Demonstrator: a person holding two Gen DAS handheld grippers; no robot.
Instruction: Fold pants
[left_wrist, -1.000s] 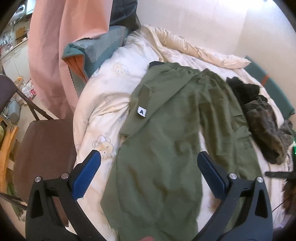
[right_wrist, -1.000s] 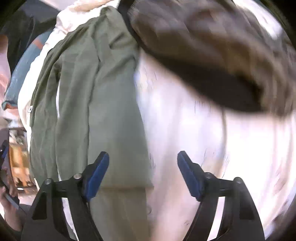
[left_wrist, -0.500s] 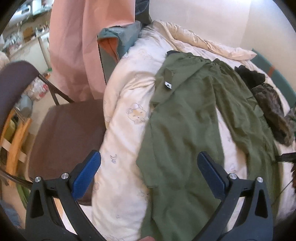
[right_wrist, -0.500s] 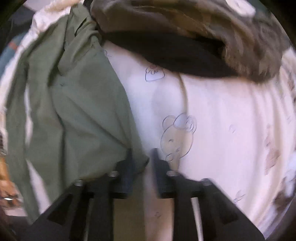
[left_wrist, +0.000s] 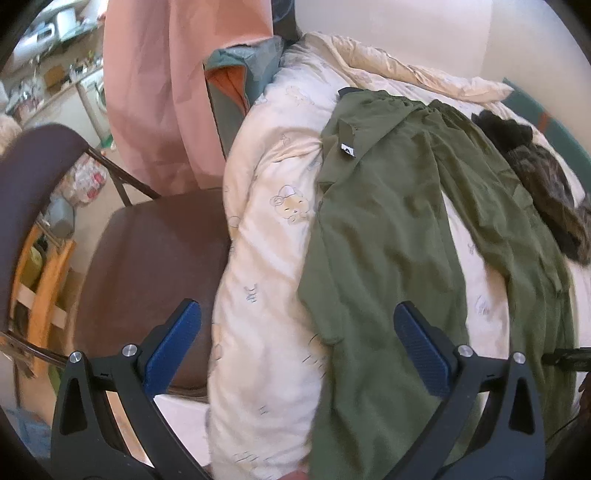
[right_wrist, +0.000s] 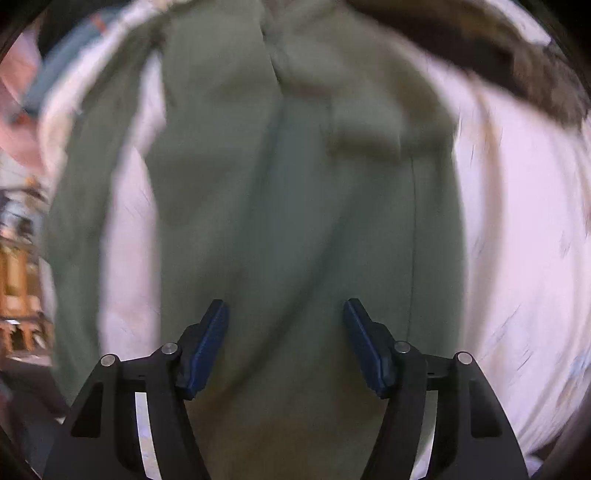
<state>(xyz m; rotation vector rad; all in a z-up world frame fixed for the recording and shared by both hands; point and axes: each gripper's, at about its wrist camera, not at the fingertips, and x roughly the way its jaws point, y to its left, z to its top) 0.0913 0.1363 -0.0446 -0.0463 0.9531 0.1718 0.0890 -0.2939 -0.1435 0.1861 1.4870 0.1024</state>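
Observation:
Olive green pants (left_wrist: 388, 221) lie spread on a white bear-print duvet (left_wrist: 266, 229), waist at the far end with a small white tag (left_wrist: 348, 149), both legs running toward me. My left gripper (left_wrist: 295, 310) hovers open over the bed's left edge; the left leg's hem lies under its right finger, nothing gripped. In the blurred right wrist view, my right gripper (right_wrist: 284, 306) points down over the other leg of the pants (right_wrist: 295, 184). Its jaws are opening, cloth below them, pads not pressing on it.
A dark camouflage garment (left_wrist: 546, 184) lies to the right of the pants and shows at the top in the right wrist view (right_wrist: 498, 48). A brown chair (left_wrist: 147, 266) stands against the bed's left side. Behind it hang a pink curtain (left_wrist: 166, 92) and a teal pillow (left_wrist: 240, 74).
My left gripper slid left to the bed's edge, bringing the chair into view. My right gripper moved from the pants' edge beside bare duvet onto the pants leg; its jaws narrowed, then widened.

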